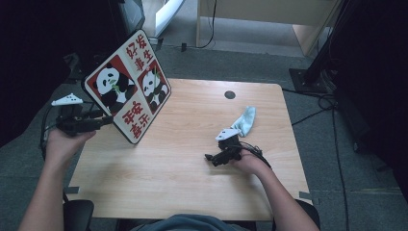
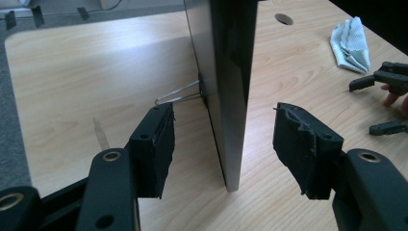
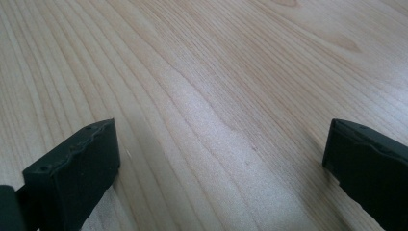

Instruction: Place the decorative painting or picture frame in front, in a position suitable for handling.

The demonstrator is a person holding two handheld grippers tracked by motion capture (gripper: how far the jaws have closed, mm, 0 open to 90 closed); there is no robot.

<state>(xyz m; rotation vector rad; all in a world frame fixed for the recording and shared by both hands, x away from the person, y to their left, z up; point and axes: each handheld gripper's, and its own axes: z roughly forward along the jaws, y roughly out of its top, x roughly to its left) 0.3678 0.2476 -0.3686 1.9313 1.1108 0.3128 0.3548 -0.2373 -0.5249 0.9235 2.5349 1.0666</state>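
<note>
Panda board [image 1: 127,86] | between left tool [image 2: 226,144] pads, untouched | cloth [image 1: 244,120] near right tool [image 3: 216,163], open, empty

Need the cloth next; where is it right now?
In the high view the cloth lies crumpled on the table at right, just beyond the right gripper, below the round hole.
</note>
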